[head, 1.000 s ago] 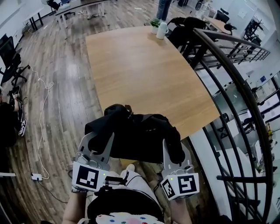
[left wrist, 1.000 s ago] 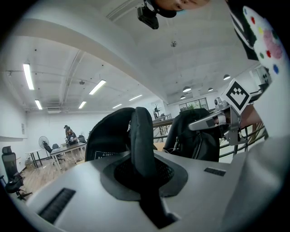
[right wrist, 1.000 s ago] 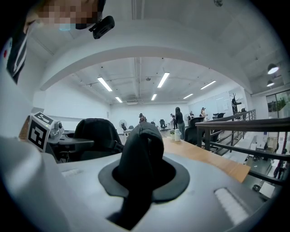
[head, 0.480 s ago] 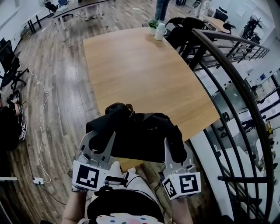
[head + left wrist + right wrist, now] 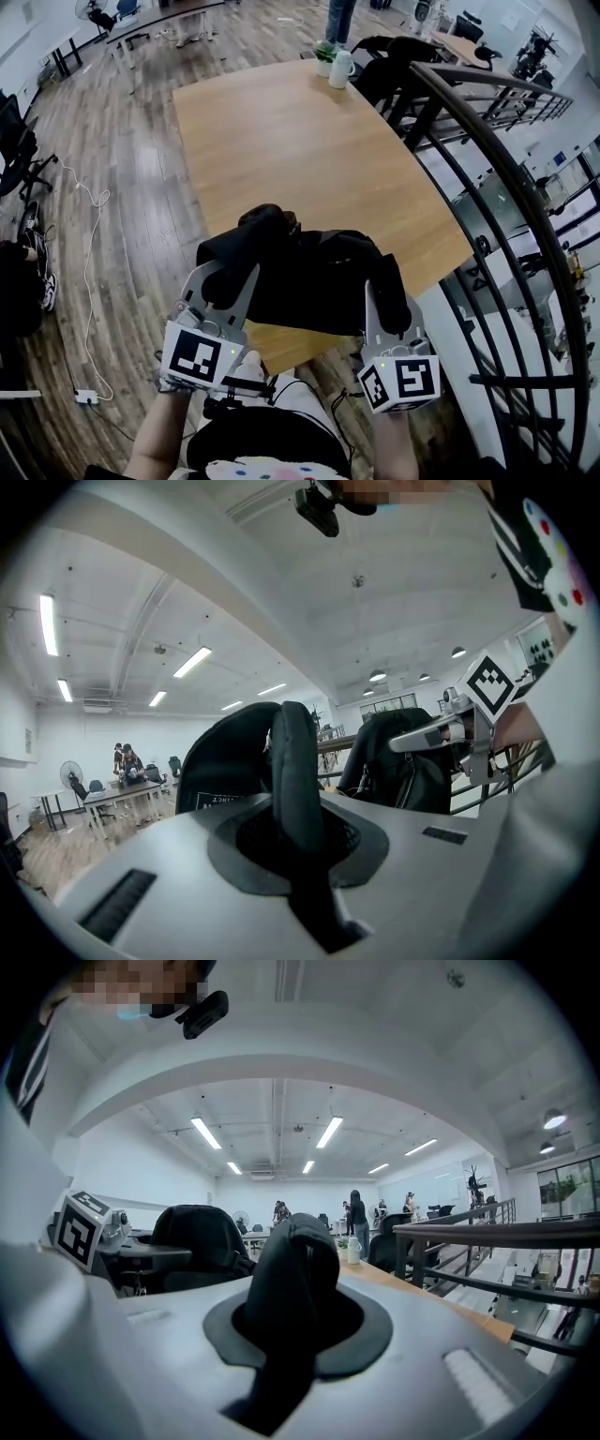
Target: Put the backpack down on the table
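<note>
1. No text, brand, number or sign can be read with certainty in any of the views.
2. In the left gripper view, a short line of white print sits low on the left panel of the black backpack. Its letters are too small and blurred to make out.
3. Just below the backpack in the head view, the left gripper and the right gripper each carry black-and-white square marker patterns. These are coded blocks, not letters or digits.
</note>
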The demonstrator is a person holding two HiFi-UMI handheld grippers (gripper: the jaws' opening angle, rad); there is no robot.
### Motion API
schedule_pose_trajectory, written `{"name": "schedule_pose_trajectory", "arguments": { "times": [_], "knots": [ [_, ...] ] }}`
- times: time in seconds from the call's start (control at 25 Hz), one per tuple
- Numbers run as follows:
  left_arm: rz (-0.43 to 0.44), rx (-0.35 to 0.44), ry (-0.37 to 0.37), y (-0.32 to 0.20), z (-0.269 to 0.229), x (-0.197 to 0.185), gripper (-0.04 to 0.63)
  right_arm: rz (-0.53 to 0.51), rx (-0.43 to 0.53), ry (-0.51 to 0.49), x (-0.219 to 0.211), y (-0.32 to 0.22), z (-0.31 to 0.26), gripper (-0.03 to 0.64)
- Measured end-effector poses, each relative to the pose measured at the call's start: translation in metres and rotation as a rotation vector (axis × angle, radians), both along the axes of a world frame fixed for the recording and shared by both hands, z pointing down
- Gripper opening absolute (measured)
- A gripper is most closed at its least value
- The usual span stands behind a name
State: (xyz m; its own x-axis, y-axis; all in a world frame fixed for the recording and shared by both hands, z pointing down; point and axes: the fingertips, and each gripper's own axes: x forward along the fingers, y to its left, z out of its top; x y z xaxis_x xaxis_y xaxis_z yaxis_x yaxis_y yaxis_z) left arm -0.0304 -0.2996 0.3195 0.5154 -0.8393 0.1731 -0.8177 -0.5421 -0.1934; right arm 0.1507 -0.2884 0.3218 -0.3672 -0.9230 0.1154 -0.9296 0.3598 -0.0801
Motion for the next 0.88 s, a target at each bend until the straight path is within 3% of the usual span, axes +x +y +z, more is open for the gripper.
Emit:
{"name": "schedule_pose_trajectory", "arguments": {
  "times": [0.64,0.88],
  "knots": [
    [0.077,0.000,0.030,-0.093,0.020,0.013,0.037,0.135,0.001,0.011,0.018,-0.074,0.011,0.069],
    [0.100,-0.036,0.057,-0.123,0.038,0.021,0.037,0.161,-0.002,0.035,0.025,-0.101,0.026,0.069]
  ]
}}
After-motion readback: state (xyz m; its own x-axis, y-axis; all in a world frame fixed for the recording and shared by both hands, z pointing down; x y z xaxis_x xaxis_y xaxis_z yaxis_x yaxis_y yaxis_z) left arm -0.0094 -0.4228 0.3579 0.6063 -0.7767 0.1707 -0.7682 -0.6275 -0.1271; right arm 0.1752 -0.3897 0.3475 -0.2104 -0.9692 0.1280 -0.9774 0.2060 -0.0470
